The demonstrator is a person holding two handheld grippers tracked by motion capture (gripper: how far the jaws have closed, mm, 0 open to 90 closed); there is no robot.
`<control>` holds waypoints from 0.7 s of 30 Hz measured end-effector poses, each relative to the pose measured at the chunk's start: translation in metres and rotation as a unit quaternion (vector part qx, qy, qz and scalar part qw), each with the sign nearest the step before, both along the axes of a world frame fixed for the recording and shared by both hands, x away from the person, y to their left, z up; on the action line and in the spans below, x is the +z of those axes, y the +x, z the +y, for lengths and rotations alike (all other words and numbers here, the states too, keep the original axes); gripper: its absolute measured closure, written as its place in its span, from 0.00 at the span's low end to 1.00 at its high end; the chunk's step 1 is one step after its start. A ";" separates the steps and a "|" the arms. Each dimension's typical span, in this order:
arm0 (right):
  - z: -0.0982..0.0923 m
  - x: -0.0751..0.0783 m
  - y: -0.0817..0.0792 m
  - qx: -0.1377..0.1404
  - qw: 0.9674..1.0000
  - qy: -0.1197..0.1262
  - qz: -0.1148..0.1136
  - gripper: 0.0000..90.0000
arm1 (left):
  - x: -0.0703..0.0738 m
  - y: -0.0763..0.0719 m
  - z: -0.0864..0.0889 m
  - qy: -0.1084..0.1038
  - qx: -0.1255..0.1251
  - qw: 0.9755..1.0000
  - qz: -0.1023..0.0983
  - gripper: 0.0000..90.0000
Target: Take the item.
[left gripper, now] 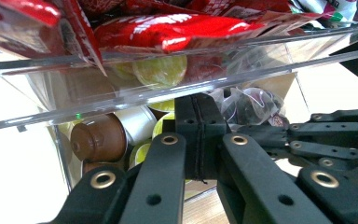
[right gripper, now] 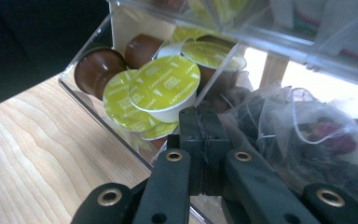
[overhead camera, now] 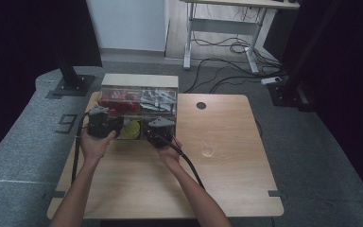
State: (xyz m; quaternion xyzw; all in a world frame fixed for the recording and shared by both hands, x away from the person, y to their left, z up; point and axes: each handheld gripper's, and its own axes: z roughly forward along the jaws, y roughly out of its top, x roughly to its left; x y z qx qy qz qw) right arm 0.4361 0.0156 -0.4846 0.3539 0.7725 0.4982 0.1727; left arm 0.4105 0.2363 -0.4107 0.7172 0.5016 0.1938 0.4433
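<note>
Pale wood-grain table, clear acrylic organizer at the far edge.
Both matte black grippers, left and right, clenched empty at round foil-lidded capsules (glossy red packets above).

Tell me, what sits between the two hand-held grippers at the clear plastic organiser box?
In the high view, yellow-lidded coffee capsules in the clear plastic organiser box lie between the left gripper and right gripper.

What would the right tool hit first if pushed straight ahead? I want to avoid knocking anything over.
Probably the yellow-lidded capsule lying just beyond the shut right tool, inside the clear organizer. The organizer's transparent front wall may come first; depth there is hard to judge.
</note>
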 end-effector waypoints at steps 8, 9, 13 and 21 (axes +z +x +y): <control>-0.011 0.014 -0.008 0.001 1.000 0.028 -0.012 0.99 | 0.000 0.000 0.000 0.000 0.001 1.000 0.000 1.00; -0.014 0.016 -0.009 0.001 0.999 0.032 -0.015 0.99 | 0.000 0.000 0.000 0.000 0.001 1.000 0.000 1.00; -0.020 0.022 -0.013 0.002 0.999 0.044 -0.018 0.99 | 0.000 0.000 -0.001 0.000 0.000 1.000 0.002 1.00; -0.033 0.028 -0.020 0.002 0.998 0.059 -0.022 0.99 | -0.001 0.001 -0.003 0.001 0.000 1.000 0.000 0.99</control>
